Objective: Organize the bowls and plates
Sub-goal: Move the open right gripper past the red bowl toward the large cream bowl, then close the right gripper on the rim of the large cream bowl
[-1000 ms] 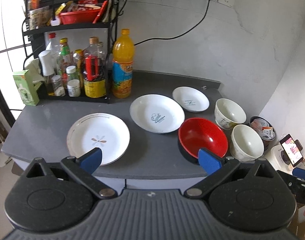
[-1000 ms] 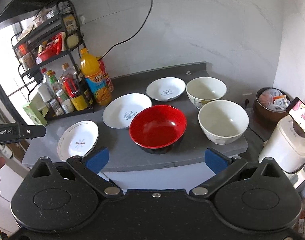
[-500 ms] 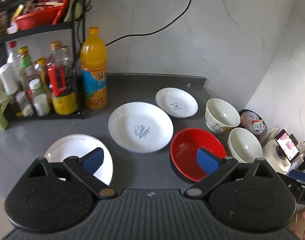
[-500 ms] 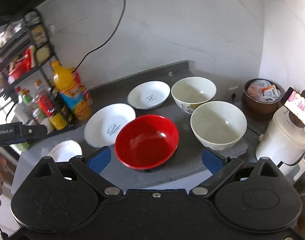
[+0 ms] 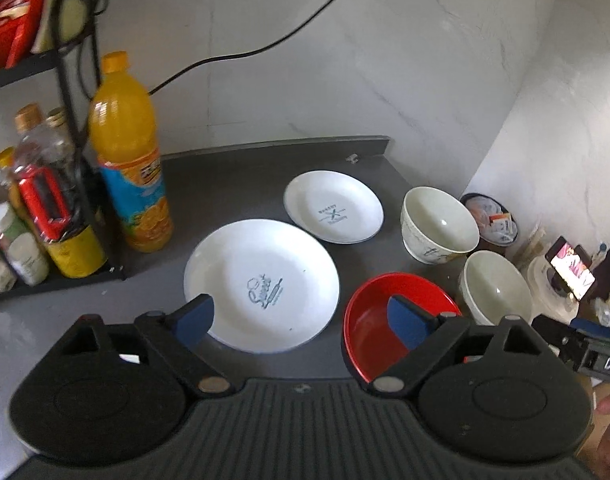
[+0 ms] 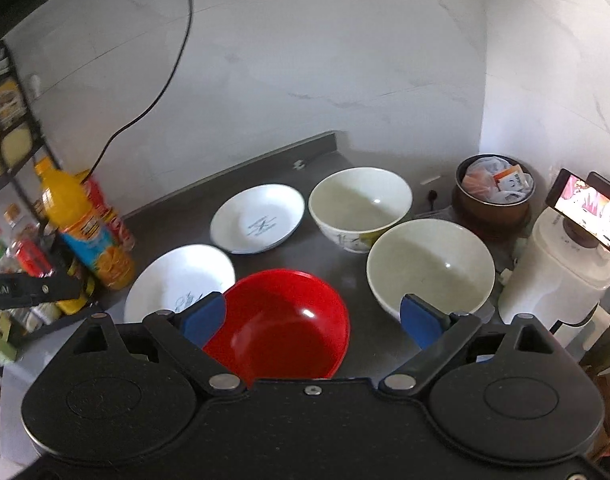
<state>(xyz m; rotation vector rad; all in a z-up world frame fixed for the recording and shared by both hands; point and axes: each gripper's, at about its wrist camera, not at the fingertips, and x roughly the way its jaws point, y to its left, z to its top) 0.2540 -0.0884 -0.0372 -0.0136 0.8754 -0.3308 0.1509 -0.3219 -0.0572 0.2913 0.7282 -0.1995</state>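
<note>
Grey stone countertop [image 5: 233, 176] is running back to a white marbled wall, with a bottle rack and an orange juice bottle [image 5: 129, 168] standing at its left end. I am holding my left gripper [image 5: 301, 316] over the near edge, its blue fingers spread wide apart and gripping nothing; one finger is showing against the large white plate [image 5: 261, 284], the other against the red bowl [image 5: 389, 320]. I am holding my right gripper [image 6: 313, 316] just as wide and just as empty, its fingers flanking the red bowl [image 6: 281, 324], with the right one crossing the rim of the nearer cream bowl [image 6: 429, 268].

All the crockery is lying loose and unstacked: the large plate at the centre, a smaller white plate [image 5: 333, 212] behind it, the farther cream bowl [image 6: 359, 208] beside that, and the nearer cream bowl to the right of the red one.

I am judging the plates and cream bowls to be glazed ceramic: stiff, fairly heavy, slick and chippable. The red bowl is looking lighter, perhaps plastic, though I cannot be sure. I am expecting the rim to be the only real hold on each, one finger inside and one outside.

Every piece is sitting upright with its mouth facing up. Being round, none is showing a long axis, so any approach around the rim is looking equally good.
</note>
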